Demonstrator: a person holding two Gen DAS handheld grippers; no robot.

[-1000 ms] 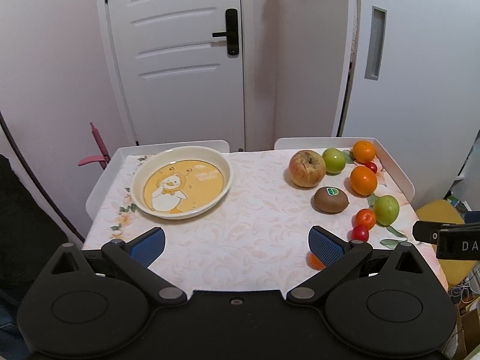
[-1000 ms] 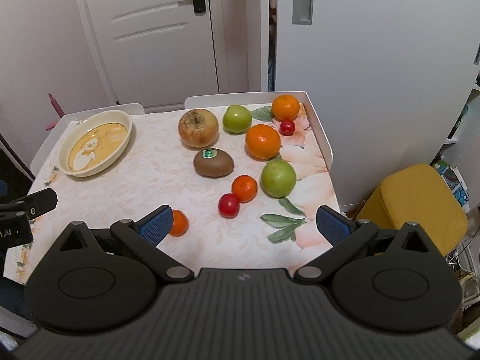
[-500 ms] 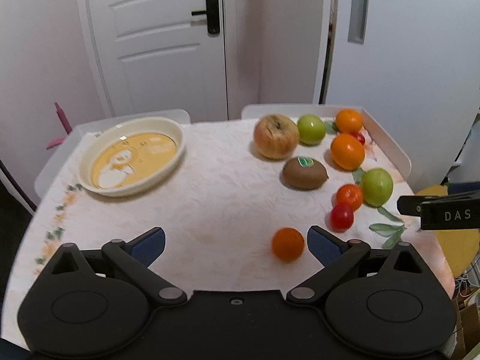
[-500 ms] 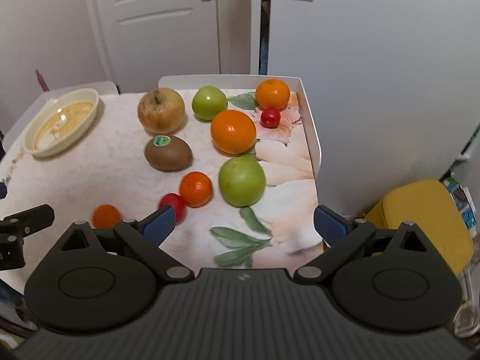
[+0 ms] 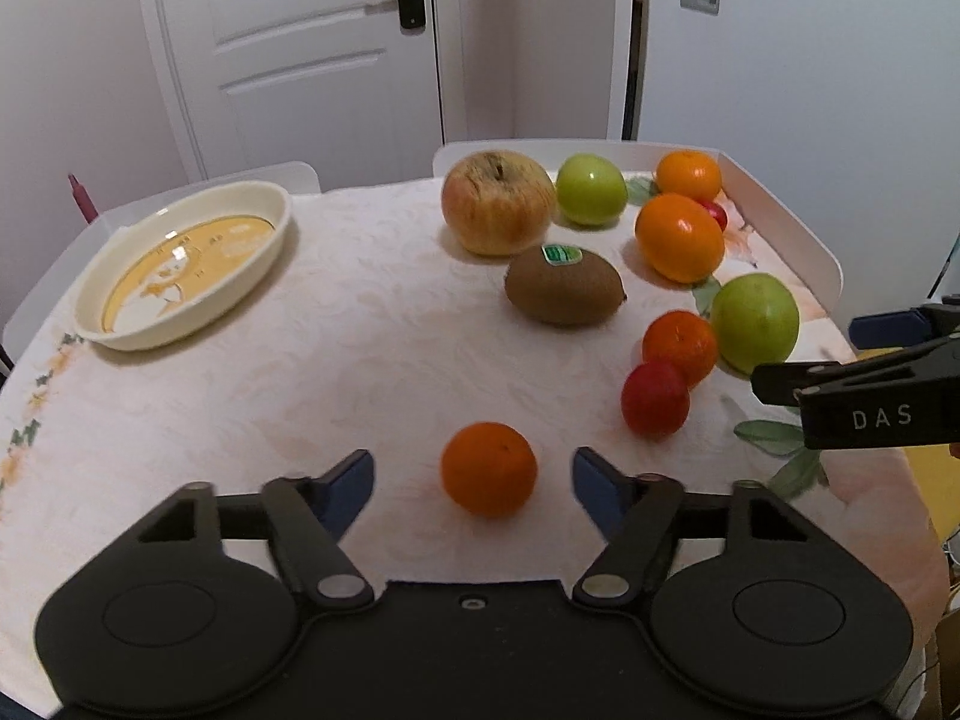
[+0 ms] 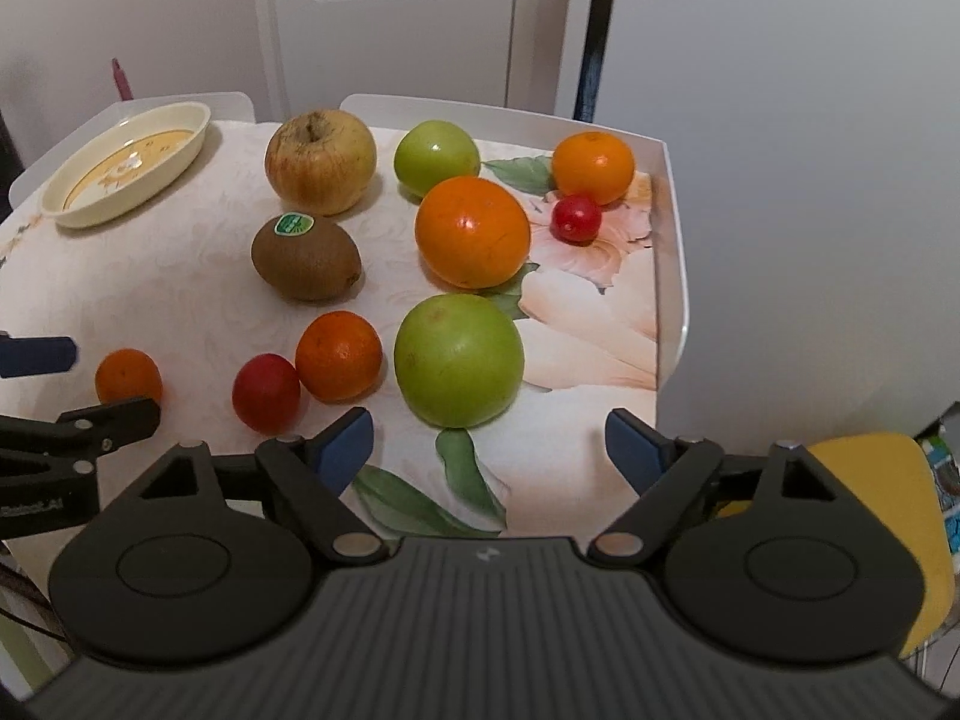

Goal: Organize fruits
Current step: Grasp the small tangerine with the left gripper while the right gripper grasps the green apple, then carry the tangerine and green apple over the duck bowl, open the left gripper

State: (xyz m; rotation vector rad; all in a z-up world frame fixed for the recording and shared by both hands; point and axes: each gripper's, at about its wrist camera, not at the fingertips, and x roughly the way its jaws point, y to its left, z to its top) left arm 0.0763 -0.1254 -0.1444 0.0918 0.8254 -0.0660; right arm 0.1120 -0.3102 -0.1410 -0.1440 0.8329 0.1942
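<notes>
Fruit lies on the right half of a white table. My left gripper (image 5: 473, 480) is open, its fingers on either side of a small orange (image 5: 488, 468), not touching it. My right gripper (image 6: 489, 444) is open, just in front of a large green apple (image 6: 459, 359). Also there: a russet apple (image 5: 497, 201), a kiwi (image 5: 563, 284), a big orange (image 6: 472, 231), a tangerine (image 6: 338, 355), a red plum (image 6: 266, 392), a second green apple (image 6: 436, 156), another orange (image 6: 593, 166) and a small red fruit (image 6: 576, 217). A cream duck-print dish (image 5: 180, 264) stands empty at the far left.
The table has raised white rims (image 6: 671, 252) at back and right. A white door (image 5: 300, 54) and a wall stand behind. A yellow stool (image 6: 882, 480) sits off the right edge. The right gripper's finger (image 5: 852, 384) juts in at right of the left wrist view.
Both grippers moved forward and down toward the fruit. The small orange now sits between the left fingers; the large green apple is now close in front of the right gripper.
</notes>
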